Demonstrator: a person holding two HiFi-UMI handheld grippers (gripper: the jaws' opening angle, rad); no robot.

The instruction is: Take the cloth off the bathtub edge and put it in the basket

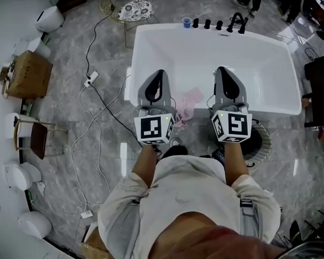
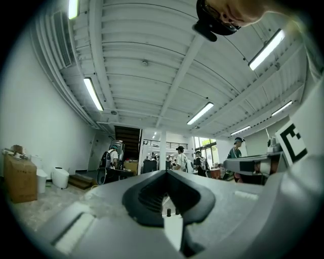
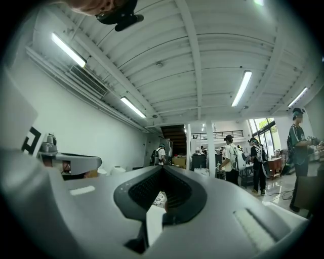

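At the near edge of the bathtub [image 1: 269,111] we stand with both tools raised level over it, and no grasp has begun yet. The left gripper [image 1: 158,74] has its jaws pressed together at the tips with nothing between them, and the right gripper [image 1: 223,69] is closed and empty in the same way.

To do this step well, we judge that we first need to spread the jaws of one tool wide and tip its nose down toward the rim. As held now, both look out across the room, not at the fabric. The right tool seems the handier choice, since the basket [image 1: 261,140] sits on the floor on that side, just behind its marker cube. We should pinch a raised fold rather than scrape along the smooth white rim, then lift straight up so the trailing part clears the edge before we swing it over.

The cloth [image 1: 186,104] is a pale pink crumple draped on the near rim. It lies between the two tools and lower than their tips, close beside the left one's body and a little further from the right one. Neither gripper view shows it.
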